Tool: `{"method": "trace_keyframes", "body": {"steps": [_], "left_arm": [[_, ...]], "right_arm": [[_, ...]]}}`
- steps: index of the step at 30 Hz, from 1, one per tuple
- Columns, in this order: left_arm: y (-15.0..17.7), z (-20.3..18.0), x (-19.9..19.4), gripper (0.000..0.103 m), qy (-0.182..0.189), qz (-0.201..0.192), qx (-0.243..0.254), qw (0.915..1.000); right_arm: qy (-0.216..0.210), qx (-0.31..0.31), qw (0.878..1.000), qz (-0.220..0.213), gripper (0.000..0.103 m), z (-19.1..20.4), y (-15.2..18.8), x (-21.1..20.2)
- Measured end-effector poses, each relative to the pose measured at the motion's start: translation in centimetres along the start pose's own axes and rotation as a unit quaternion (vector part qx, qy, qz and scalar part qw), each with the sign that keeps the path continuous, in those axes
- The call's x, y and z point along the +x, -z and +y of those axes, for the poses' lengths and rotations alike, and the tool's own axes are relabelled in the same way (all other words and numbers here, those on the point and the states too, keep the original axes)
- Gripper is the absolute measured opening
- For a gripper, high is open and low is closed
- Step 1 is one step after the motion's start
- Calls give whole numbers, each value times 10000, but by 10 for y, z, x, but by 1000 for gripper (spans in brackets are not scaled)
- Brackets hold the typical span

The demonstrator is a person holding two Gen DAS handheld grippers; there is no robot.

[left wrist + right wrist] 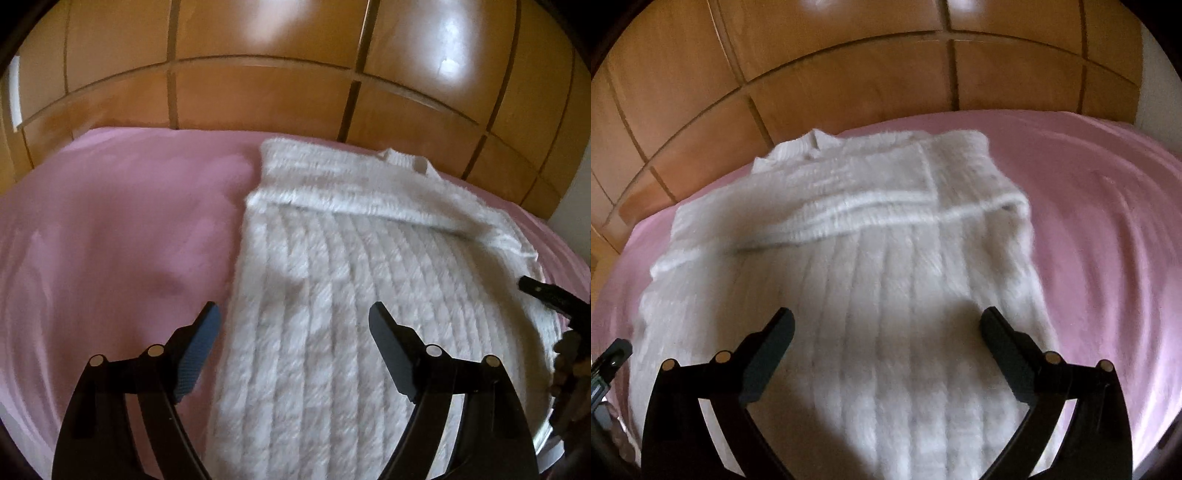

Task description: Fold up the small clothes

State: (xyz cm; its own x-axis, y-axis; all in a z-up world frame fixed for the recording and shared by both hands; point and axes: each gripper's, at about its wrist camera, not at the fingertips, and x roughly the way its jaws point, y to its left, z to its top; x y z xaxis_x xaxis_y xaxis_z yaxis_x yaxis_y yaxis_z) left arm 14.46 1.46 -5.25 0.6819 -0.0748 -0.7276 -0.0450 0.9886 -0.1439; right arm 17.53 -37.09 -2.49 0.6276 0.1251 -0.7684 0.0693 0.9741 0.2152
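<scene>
The white sweater (351, 295) lies flat near the bed's (110, 221) far edge, both sleeves folded across its chest. Left gripper (295, 332) and right gripper (886, 339) hover above it, jaws apart, holding nothing. Likely next: grip the hem's 2 corners and fold toward the collar.

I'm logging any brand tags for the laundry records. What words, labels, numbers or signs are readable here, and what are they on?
None: no readable text in either view.
White knit sweater: no tag or label visible; the collar shows only ribbed knit.
Pink bedsheet: plain, unprinted.
Wooden wardrobe panels: no signs or numbers.
Left tool and right tool: no markings visible.
</scene>
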Motion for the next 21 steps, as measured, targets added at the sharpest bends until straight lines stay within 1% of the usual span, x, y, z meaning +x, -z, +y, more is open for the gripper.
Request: {"method": "trace_keyframes", "body": {"steps": [4,7,10,12,13,14,15,17,19,20,21], "left_arm": [[13,8,-6,81,-40,40,-37,10000],[24,17,-8,81,-44,147,-134,9998],[35,28,-13,81,45,358,-229,9991],[45,35,-17,81,170,552,-222,9981],[51,38,-20,78,253,657,-191,9973],[57,41,-24,72,333,741,-153,9966],[62,43,-27,70,384,781,-120,9961],[74,49,-39,63,592,857,-72,9945],[85,52,-48,57,773,965,-150,9922],[89,54,-50,57,888,1019,-207,9906],[93,54,-52,55,995,1067,-253,9890]], "right_arm": [[-121,233,9997,-13,101,-18,12,-20],[-144,359,9993,-2,101,-32,18,-32],[-68,381,9992,104,101,-46,28,-41],[-143,461,9986,197,101,-57,39,-47],[-204,502,9982,245,101,-60,45,-51],[-342,525,9975,328,101,-65,54,-55],[-395,508,9972,378,100,-67,61,-61],[-558,368,9960,594,97,-64,80,-72],[-751,270,9936,794,85,-60,98,-82],[-857,221,9919,906,82,-57,108,-86],[-909,195,9909,969,74,-56,115,-90]]}}
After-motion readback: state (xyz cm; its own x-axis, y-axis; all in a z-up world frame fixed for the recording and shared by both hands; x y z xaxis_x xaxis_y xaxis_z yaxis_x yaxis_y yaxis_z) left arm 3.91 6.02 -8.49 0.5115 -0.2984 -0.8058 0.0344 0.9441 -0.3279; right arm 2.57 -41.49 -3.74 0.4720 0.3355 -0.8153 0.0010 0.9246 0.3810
